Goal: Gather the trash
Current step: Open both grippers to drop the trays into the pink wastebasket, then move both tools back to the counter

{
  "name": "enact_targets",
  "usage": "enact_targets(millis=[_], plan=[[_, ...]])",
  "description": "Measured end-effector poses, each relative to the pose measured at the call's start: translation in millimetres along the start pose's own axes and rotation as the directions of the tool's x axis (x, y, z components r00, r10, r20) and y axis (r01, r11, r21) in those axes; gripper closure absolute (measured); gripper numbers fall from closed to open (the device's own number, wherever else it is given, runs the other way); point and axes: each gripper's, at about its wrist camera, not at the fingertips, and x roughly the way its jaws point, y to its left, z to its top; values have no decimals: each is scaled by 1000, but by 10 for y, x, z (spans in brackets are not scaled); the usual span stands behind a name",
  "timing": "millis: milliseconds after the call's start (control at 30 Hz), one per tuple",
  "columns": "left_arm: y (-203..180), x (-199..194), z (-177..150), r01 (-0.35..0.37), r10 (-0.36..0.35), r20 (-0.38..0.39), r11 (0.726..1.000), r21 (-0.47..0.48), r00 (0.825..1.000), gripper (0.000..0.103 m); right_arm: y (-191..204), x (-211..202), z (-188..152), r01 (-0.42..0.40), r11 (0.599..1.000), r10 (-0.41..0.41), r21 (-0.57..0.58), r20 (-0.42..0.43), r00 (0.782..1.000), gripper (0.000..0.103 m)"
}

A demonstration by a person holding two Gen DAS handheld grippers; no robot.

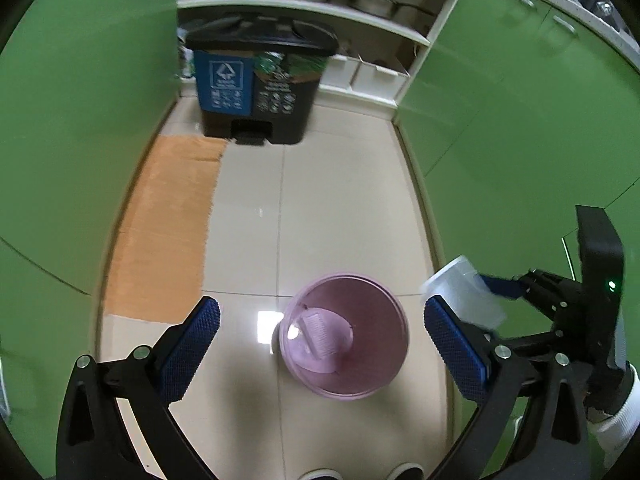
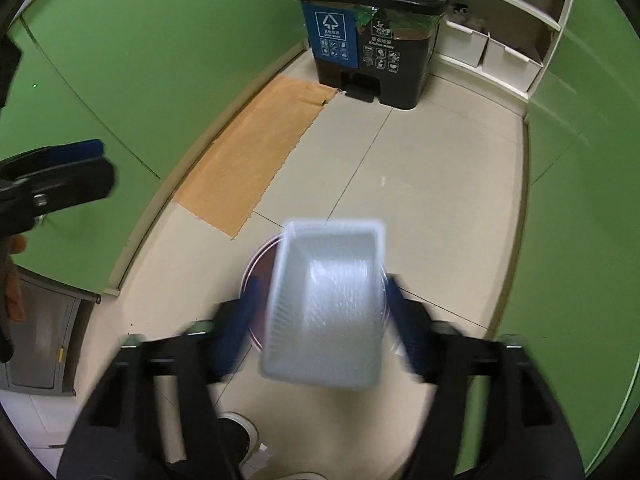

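Left wrist view: the left gripper (image 1: pixel 322 344) hangs with fingers spread wide and nothing between them, above a pink bin (image 1: pixel 347 335) on the tiled floor (image 1: pixel 328 200); a ridged pink piece lies inside. The right gripper (image 1: pixel 486 286) shows at the right with a clear tray (image 1: pixel 460 292). Right wrist view: the right gripper (image 2: pixel 320 326), blurred, has its fingers spread either side of the tray (image 2: pixel 326 304), apparently off its walls, directly over the bin (image 2: pixel 256 280).
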Motion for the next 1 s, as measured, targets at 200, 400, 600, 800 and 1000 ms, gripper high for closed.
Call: enact_targets(millis=[200,400,600,800,1000], plan=[[-5,-175,22,-14,13,30,1000,9,999,5,33,-76,19,13,1000,-14,13,25,1000,7],[-331,-783,226,-2,-1,50,999,50,999,5,55,-787,94,40,998,-43,58,52,998,7],[-891,-1861,556,11,-16,44,992,126,999,5,133,-2217,249,50,991,-62,125,99,993,5],[-1558,-3087,910,37,-44,32,979,201,999,5,99,-3886,272,81,972,-116,222,150,982,3],[-2318,-4016,1078,108,-124,32,946,306,992,5,-99,-5469,-29,141,928,-220,346,203,954,3]])
